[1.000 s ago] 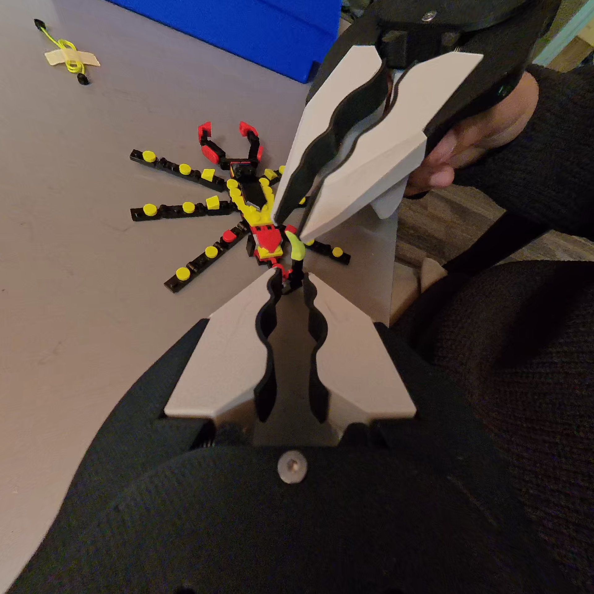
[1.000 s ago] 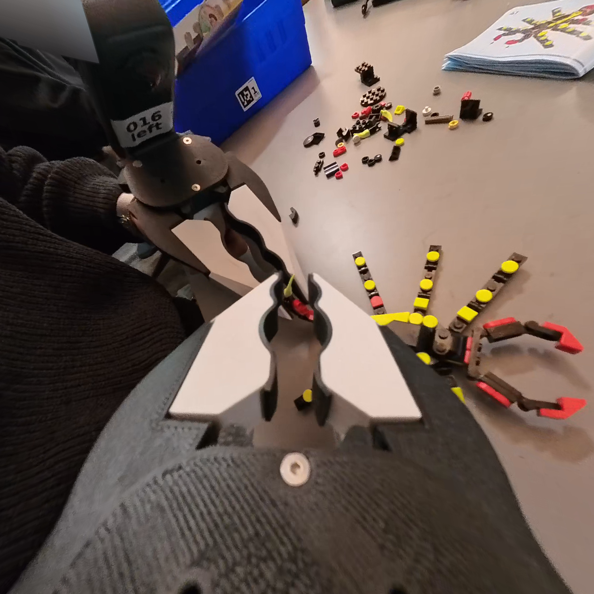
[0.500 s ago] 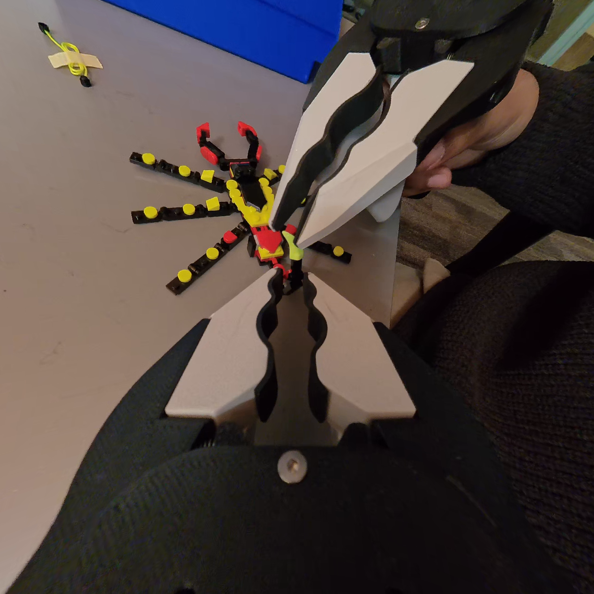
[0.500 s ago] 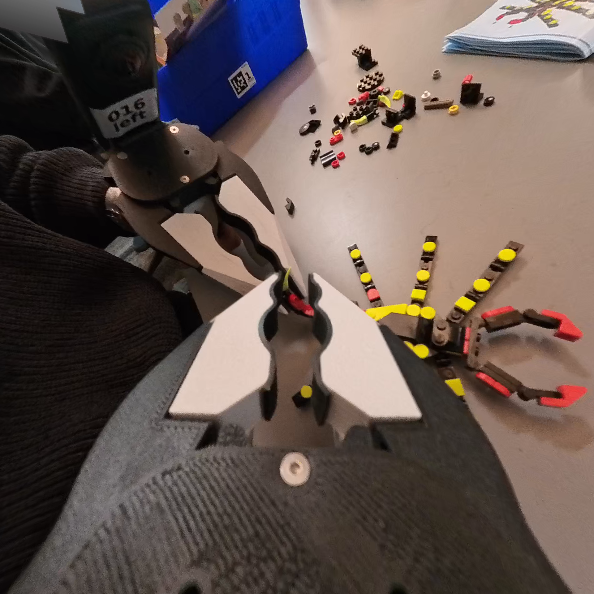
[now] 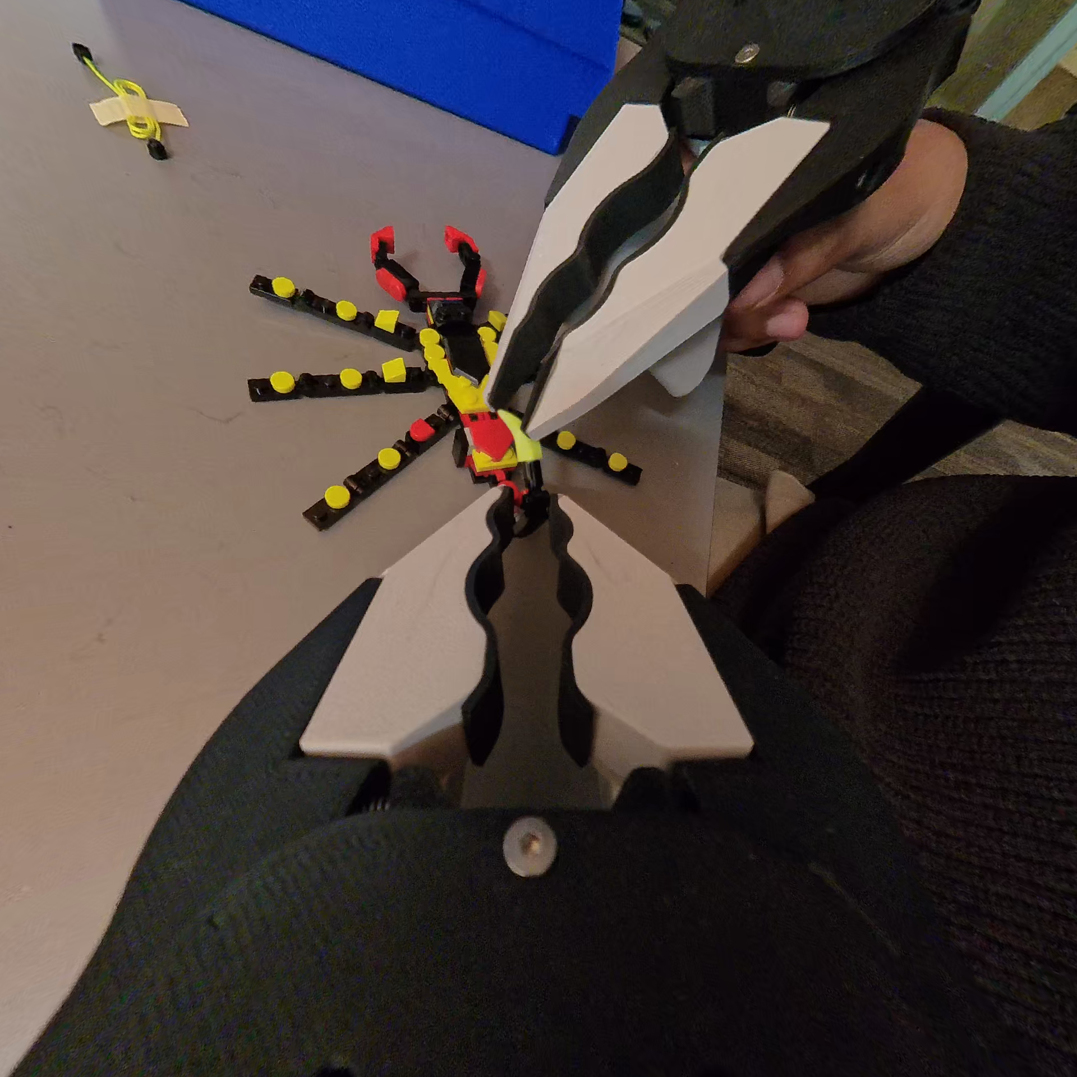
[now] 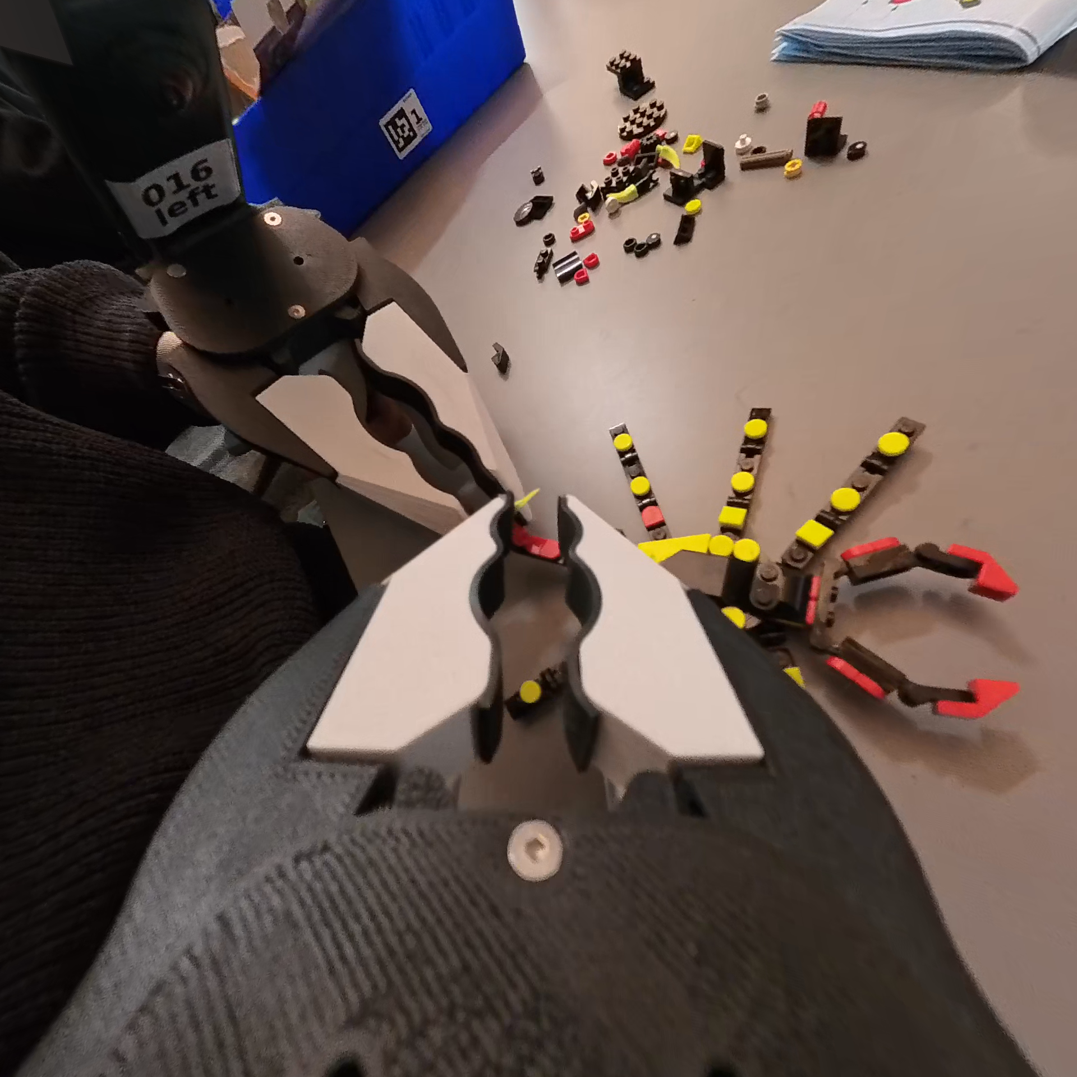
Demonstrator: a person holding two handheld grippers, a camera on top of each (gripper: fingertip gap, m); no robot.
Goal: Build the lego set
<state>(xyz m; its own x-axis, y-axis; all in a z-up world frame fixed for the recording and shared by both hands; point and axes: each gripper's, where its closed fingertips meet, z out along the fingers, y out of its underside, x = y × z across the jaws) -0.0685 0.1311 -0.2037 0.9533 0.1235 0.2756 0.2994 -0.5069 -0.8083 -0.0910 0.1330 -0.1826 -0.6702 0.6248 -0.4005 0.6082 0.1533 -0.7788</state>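
Note:
A brick creature [image 5: 460, 349] with black legs, yellow studs and red claws lies flat on the grey table [image 5: 145, 583]. My left gripper [image 5: 524, 513] is shut on the small black and red tail end [image 5: 533, 501] at the creature's rear, near the table edge. A lime curved piece [image 5: 520, 437] rises from that tail. My right gripper [image 5: 513, 416] comes in from above, its tips over the red rear body block [image 5: 486, 434] next to the lime piece. In the right wrist view my right gripper [image 6: 530, 513] closes on that red block [image 6: 539, 546], with the left gripper [image 6: 495, 495] and the lime piece [image 6: 527, 499] just beside it.
A blue bin [image 6: 361, 116] stands at the back. Several loose small bricks [image 6: 653, 175] and one stray black brick [image 6: 500, 356] lie beyond the creature, with a pale blue booklet [image 6: 932, 35] farther off. A taped yellow cable [image 5: 137, 111] lies far left. The table edge [image 5: 717, 466] is close on the right. Left and right tips are no more than a few centimetres apart.
Both grippers stay on the creature's rear. The lime piece and tail have shifted slightly toward the red block, and the left jaws have narrowed a little.

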